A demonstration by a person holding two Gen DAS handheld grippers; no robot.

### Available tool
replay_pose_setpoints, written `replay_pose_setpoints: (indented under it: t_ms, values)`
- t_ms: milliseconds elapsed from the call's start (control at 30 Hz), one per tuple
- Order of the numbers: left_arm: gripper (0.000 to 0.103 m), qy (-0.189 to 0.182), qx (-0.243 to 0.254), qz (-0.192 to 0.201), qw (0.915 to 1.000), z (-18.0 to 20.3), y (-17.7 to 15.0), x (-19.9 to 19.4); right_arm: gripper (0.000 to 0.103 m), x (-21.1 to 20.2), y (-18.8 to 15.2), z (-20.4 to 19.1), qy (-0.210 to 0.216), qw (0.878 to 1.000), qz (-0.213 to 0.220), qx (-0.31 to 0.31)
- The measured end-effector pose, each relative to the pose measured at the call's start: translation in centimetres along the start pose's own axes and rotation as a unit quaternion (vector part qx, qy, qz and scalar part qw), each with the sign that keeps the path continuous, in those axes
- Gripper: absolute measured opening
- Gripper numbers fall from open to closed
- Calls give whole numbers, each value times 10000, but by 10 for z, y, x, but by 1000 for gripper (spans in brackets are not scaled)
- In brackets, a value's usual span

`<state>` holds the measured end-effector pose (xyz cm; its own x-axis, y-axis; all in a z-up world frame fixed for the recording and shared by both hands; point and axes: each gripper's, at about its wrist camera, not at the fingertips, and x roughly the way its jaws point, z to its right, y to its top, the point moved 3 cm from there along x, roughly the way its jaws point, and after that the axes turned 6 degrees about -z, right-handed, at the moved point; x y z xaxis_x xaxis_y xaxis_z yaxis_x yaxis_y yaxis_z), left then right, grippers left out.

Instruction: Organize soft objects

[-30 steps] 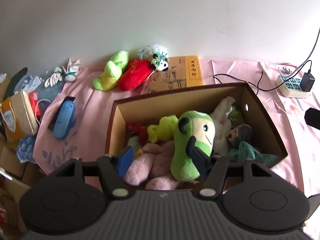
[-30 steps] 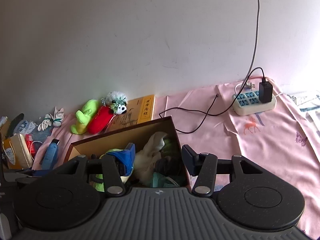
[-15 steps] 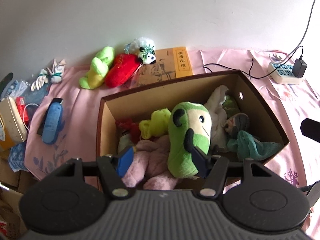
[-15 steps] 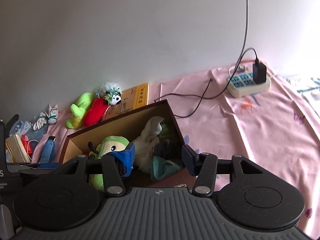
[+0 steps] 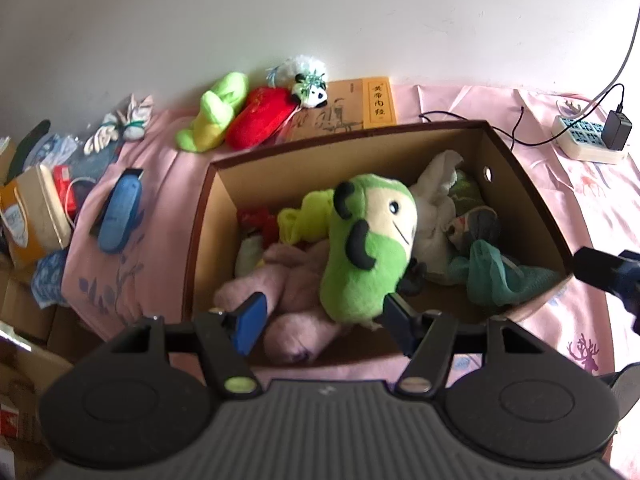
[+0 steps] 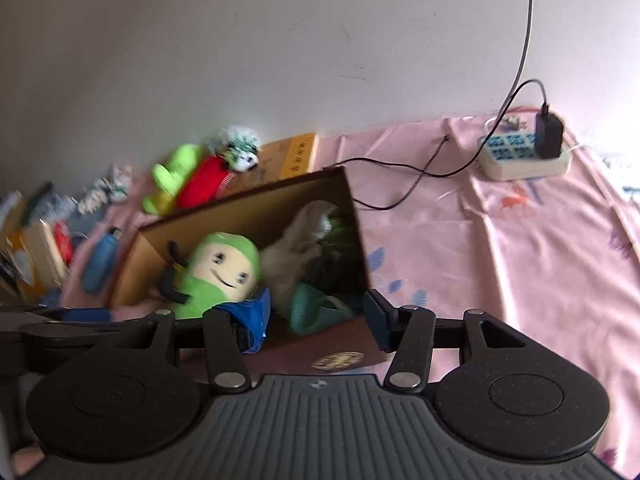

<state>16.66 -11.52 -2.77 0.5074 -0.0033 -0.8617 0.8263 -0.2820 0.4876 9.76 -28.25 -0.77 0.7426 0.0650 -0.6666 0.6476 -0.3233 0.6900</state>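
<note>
A brown cardboard box (image 5: 208,216) on the pink cloth holds several soft toys. A green plush with a cream face (image 5: 368,248) stands in the middle of it, leaning on a pink plush (image 5: 288,280). Beside them lie a white plush (image 5: 436,196) and teal cloth (image 5: 496,276). My left gripper (image 5: 324,316) hangs open over the box's near side. Its right fingertip is by the green plush's lower end and its left pad is clear of it. My right gripper (image 6: 316,316) is open and empty over the box's near right corner (image 6: 360,344). The green plush (image 6: 220,268) faces it.
Against the wall lie a lime plush (image 5: 216,112), a red plush (image 5: 260,120), a small panda toy (image 5: 308,88) and a yellow book (image 5: 360,108). A blue case (image 5: 120,208) and clutter sit left. A power strip (image 6: 524,156) with cables lies at the right.
Both views have sunk and tilted further down toward the box, which now sits larger in each view. The green plush has stayed in the box. Neither gripper's jaws have moved.
</note>
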Motion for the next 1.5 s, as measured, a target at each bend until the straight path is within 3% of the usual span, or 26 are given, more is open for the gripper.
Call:
replay_pose_setpoints:
  t_ms: [200, 633, 967, 1200, 1367, 1500]
  values:
    - [66, 271, -168, 31, 9995, 2, -15, -8, 36, 2, -4, 4, 67, 9996, -149, -231]
    - [65, 400, -766, 107, 9962, -20, -48, -29, 36, -6, -15, 15, 251, 9984, -278, -414]
    - [65, 202, -420, 312, 9984, -35, -29, -36, 36, -19, -4, 6, 8, 10000, -53, -61]
    - [66, -63, -77, 412, 9991, -35, -12, -31, 36, -30, -2, -8, -87, 9992, 356, 164]
    - [66, -229, 39, 233, 9995, -31, -5, -21, 36, -26, -7, -13, -175, 9990, 312, 284]
    - [66, -273, 184, 320, 9989, -26, -2, -19, 36, -28, -2, -14, -307, 9978, 457, 358]
